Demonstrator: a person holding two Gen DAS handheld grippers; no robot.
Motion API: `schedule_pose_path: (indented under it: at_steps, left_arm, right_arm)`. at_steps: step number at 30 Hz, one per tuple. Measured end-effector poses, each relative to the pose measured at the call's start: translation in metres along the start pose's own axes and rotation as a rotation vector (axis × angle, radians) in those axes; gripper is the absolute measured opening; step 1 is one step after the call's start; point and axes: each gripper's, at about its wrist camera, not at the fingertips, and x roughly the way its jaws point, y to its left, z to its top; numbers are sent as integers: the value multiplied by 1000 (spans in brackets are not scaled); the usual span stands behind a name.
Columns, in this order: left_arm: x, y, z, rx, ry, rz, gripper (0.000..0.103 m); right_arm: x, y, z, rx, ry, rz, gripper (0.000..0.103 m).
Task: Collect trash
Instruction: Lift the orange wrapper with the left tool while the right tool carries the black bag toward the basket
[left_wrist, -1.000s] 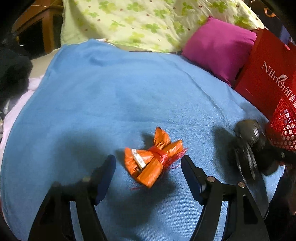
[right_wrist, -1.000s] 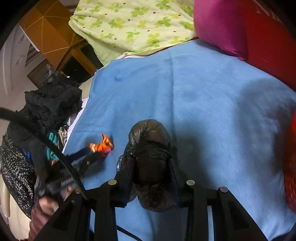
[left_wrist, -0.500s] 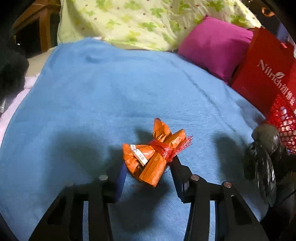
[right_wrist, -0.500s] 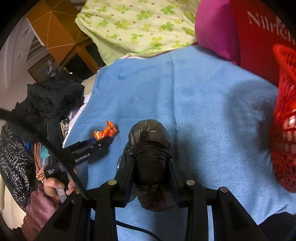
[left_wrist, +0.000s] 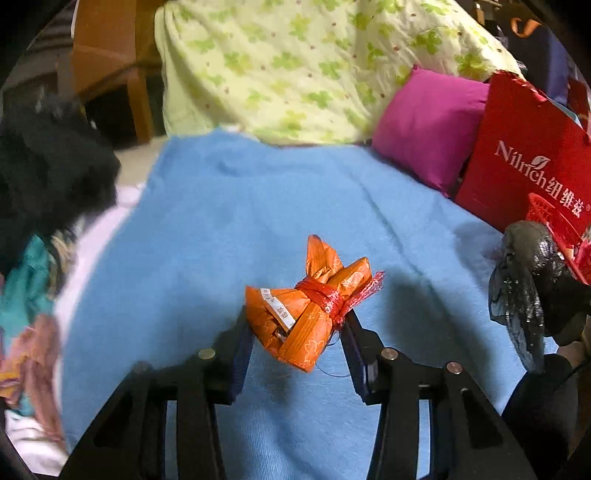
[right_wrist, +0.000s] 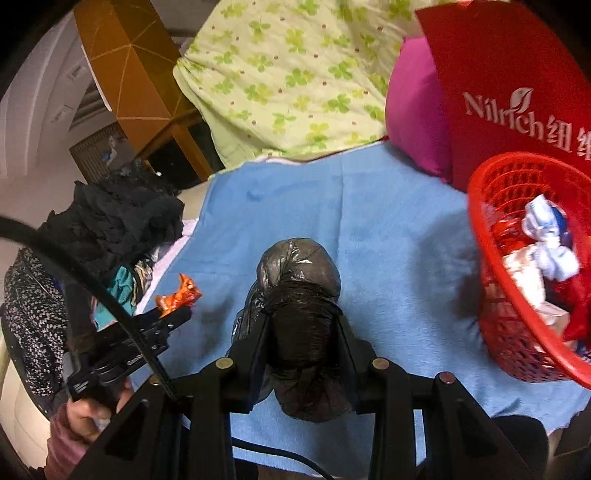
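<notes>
The rear of the black plastic bag bundle (right_wrist: 301, 317) is hidden between the fingers of the right hand-held gripper (right_wrist: 301, 332), and its lower end is cut off behind the gripper frame. In the left wrist view the same bundle (left_wrist: 528, 280) sits at the right border, partly blurred, with the gripper that carries it mostly out of frame. The red mesh basket (right_wrist: 491, 280) is cut off at the right border of the right wrist view; crumpled white and blue scraps (right_wrist: 546, 236) lie inside, their exact kind hard to make out.

The left hand-held gripper (left_wrist: 297, 332) is clenched on the orange wrapper bundle (left_wrist: 310, 314), tied with red netting. It is held above the blue blanket (left_wrist: 258, 206) on the bed, its long axis running from lower left to upper right, the twisted ends pointing toward the magenta pillow (left_wrist: 428, 125). The right hand-held gripper grasps the black bundle, whose long axis runs along the fingers, its rounded end pointing away toward the green-patterned quilt (right_wrist: 288, 74). The basket stands near the blanket's right edge, in front of a red paper bag (right_wrist: 509, 85).
</notes>
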Motion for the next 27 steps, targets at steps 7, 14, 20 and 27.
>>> schedule_pose_path:
  at_steps: [7,14,20,27]
  left_arm:
    - [-60,-36,12,66,-91,58,48]
    - [-97,-58,12,115,-128,81,48]
    - [-118,-65,10,140,-155,92,48]
    - [-131,-76,12,165,-179,94,48]
  right_arm:
    - [-44,-2,4,10,-91,27,37]
    - [-71,1,4,1,-151,48,37]
    - [-87,0,4,2,-188,70,37]
    - [-94,3,5,-3,-215,88,37]
